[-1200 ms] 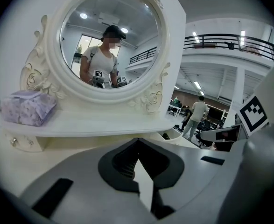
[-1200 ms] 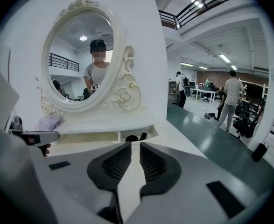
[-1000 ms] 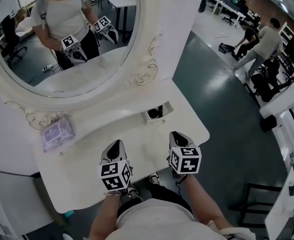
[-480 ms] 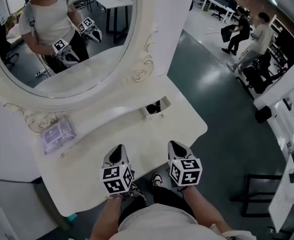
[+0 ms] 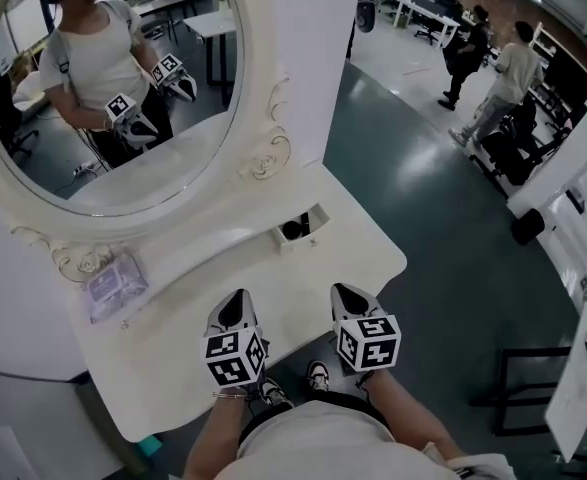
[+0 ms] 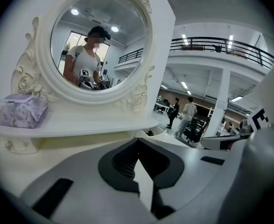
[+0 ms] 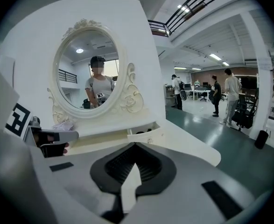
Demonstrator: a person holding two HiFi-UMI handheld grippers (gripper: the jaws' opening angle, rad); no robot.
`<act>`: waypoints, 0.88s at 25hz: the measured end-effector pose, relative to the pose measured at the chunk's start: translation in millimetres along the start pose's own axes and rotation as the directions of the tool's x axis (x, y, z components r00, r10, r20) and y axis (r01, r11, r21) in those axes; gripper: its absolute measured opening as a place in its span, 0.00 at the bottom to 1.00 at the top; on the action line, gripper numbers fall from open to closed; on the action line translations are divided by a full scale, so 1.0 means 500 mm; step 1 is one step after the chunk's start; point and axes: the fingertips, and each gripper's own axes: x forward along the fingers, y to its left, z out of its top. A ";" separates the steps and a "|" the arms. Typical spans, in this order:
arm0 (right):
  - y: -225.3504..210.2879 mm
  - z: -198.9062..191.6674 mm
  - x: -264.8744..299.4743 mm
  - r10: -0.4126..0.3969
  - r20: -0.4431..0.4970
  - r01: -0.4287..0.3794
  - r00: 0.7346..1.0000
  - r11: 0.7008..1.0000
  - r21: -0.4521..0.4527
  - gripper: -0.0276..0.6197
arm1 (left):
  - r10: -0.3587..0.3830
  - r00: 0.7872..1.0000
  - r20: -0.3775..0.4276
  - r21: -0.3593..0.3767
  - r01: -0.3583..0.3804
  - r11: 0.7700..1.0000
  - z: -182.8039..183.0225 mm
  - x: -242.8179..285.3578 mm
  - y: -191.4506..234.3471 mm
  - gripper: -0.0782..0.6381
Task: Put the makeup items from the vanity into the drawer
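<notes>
The white vanity [image 5: 183,363] has a small drawer [image 5: 300,228] standing open under the mirror shelf, with a dark item [image 5: 292,231] inside it. The drawer also shows in the left gripper view [image 6: 151,133] and the right gripper view [image 7: 144,133]. My left gripper [image 5: 235,300] hovers over the front of the vanity top, shut and empty [image 6: 137,142]. My right gripper [image 5: 345,294] is beside it, nearer the drawer, also shut with nothing between its jaws [image 7: 134,147]. No loose makeup item shows on the top.
A lavender tissue pack [image 5: 116,282] lies on the shelf at the left [image 6: 19,110]. The oval mirror [image 5: 103,88] rises behind and reflects the person with both grippers. People [image 5: 503,78] stand on the green floor far right.
The head view has drifted a little. Both grippers stay over the vanity's front edge and have eased slightly back toward the person. Nothing was picked up or let go.
</notes>
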 end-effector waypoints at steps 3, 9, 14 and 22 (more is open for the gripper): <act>-0.012 0.009 0.000 0.013 0.002 -0.013 1.000 1.000 -0.011 0.07 | 0.003 1.000 0.008 0.007 -0.003 1.000 0.007 0.006 -0.010 0.12; -0.039 0.017 0.001 0.026 -0.005 -0.026 1.000 1.000 -0.006 0.07 | 0.014 1.000 0.012 -0.005 -0.014 1.000 0.003 0.018 -0.031 0.12; -0.056 0.025 0.003 0.036 0.001 -0.036 0.999 0.999 0.005 0.07 | 0.023 1.000 0.010 -0.002 -0.023 1.000 0.004 0.025 -0.042 0.12; -0.076 0.018 -0.003 0.037 0.002 -0.037 0.999 0.999 0.033 0.07 | 0.027 1.000 0.002 0.011 -0.027 1.000 0.000 0.030 -0.056 0.12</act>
